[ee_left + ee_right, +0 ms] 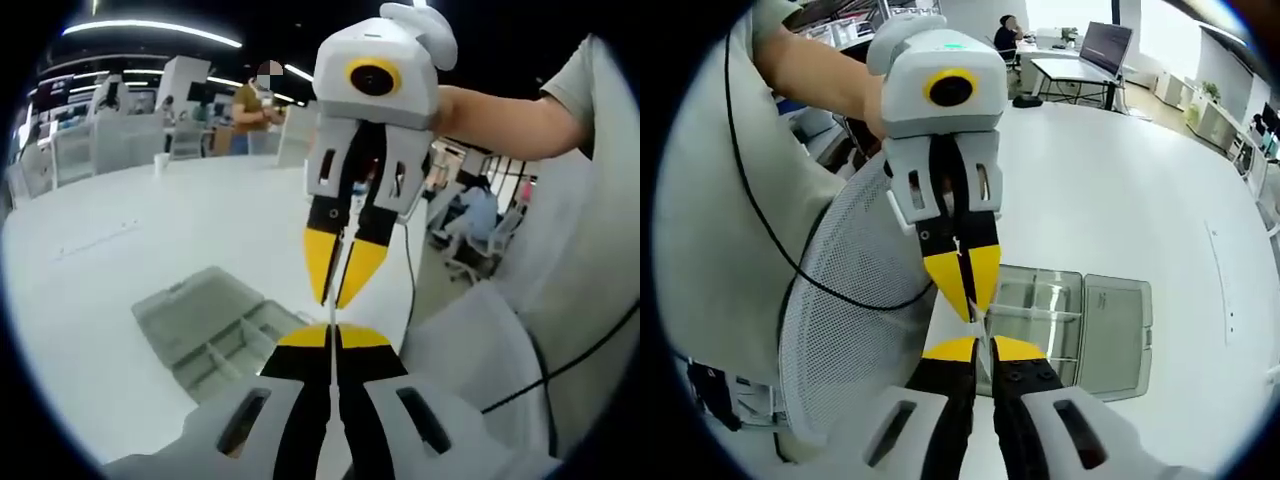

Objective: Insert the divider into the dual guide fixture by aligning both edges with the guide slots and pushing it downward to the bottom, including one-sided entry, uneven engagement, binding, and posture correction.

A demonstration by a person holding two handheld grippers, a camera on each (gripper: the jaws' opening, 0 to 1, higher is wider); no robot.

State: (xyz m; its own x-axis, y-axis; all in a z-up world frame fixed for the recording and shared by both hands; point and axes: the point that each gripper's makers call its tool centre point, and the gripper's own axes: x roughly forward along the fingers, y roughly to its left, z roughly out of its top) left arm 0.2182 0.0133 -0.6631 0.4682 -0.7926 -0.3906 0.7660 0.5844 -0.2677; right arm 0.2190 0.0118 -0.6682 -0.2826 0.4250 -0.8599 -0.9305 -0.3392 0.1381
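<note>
Thin clear divider point(331, 318) is being pinched edge-on between both tools, held above the open grey fixture point(215, 335) lying on the white surface point(120, 250). Left tool point(333, 334) is being kept narrow on one edge; right tool point(340, 298) is being clamped on the opposite edge, tips facing.
</note>
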